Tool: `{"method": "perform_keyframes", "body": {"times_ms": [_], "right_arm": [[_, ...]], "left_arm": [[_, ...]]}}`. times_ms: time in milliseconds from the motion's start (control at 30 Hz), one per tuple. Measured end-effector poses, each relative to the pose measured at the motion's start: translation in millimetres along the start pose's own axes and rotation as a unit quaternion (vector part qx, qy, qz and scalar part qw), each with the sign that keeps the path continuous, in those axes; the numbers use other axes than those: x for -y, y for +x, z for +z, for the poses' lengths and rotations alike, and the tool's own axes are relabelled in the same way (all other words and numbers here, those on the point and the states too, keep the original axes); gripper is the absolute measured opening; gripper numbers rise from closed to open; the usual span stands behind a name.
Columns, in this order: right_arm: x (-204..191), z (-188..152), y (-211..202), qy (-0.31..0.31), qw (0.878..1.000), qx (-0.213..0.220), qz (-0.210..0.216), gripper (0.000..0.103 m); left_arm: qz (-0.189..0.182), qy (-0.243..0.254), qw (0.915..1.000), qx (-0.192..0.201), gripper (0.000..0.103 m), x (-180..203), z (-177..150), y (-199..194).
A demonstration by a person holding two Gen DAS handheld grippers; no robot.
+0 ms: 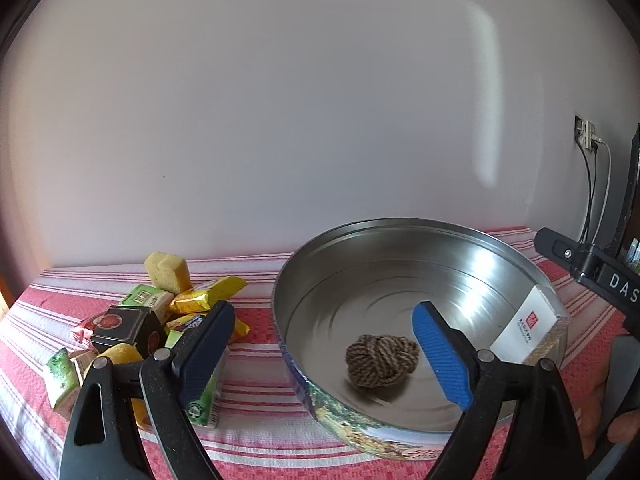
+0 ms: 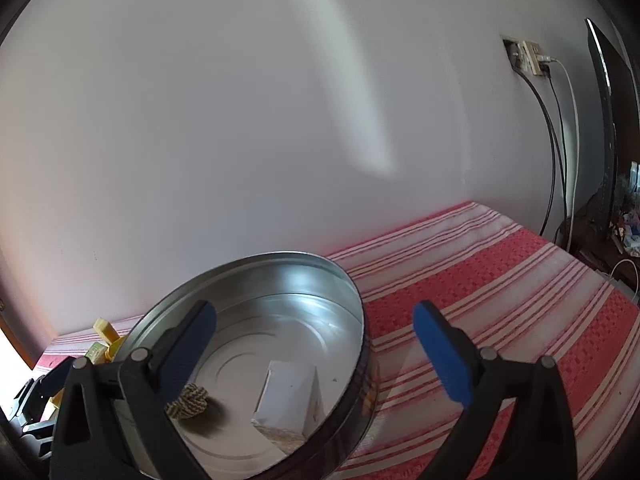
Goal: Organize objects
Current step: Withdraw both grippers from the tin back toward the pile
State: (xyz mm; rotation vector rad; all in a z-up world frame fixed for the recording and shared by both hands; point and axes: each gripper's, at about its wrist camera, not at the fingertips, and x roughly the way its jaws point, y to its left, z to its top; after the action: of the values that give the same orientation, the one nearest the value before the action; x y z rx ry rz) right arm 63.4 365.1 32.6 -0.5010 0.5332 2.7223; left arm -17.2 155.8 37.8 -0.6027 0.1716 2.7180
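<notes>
A round metal tin (image 1: 320, 248) stands on the red striped cloth. On its floor lies a brown-and-beige rope ball (image 1: 382, 360), slightly blurred. A white box (image 1: 528, 328) with a red logo leans against the tin's right wall. My left gripper (image 1: 324, 350) is open over the tin's near-left rim; the ball sits between its fingers, untouched by either pad. My right gripper (image 2: 314, 356) is open and empty, straddling the tin's right wall (image 2: 360, 320). The right wrist view also shows the rope ball (image 2: 192, 398) and the white box (image 2: 288, 396) inside the tin.
A pile of small packets (image 1: 160, 320) lies left of the tin: yellow sponges, green cartons, gold wrappers and a black box. The wall stands close behind the table. Striped cloth (image 2: 520, 300) stretches to the right, with cables and a dark screen beyond.
</notes>
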Motion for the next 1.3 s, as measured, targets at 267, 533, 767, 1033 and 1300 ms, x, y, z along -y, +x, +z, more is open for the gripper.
{"method": "perform_keyframes", "body": {"times_ms": [267, 533, 767, 1033, 1300], "right_arm": [[-6, -4, -8, -0.02, 0.999, 0.034, -0.021, 0.101], [-24, -14, -26, -0.043, 0.995, 0.079, -0.037, 0.101], [-49, -24, -35, -0.054, 0.993, 0.09, -0.057, 0.101], [-74, -39, -51, -0.063, 0.992, 0.092, -0.053, 0.101], [-116, -58, -56, -0.08, 0.994, 0.074, -0.017, 0.101]], "left_arm": [[0.023, 0.007, 0.9996, 0.015, 0.092, -19, -14, -10], [0.059, 0.006, 0.9978, 0.029, 0.092, -44, -20, -28], [0.065, -0.009, 0.9976, 0.022, 0.092, -73, -27, -35], [0.075, -0.039, 0.9964, 0.004, 0.092, -116, -35, -36], [0.095, -0.074, 0.9925, -0.024, 0.092, -169, -44, -34]]}}
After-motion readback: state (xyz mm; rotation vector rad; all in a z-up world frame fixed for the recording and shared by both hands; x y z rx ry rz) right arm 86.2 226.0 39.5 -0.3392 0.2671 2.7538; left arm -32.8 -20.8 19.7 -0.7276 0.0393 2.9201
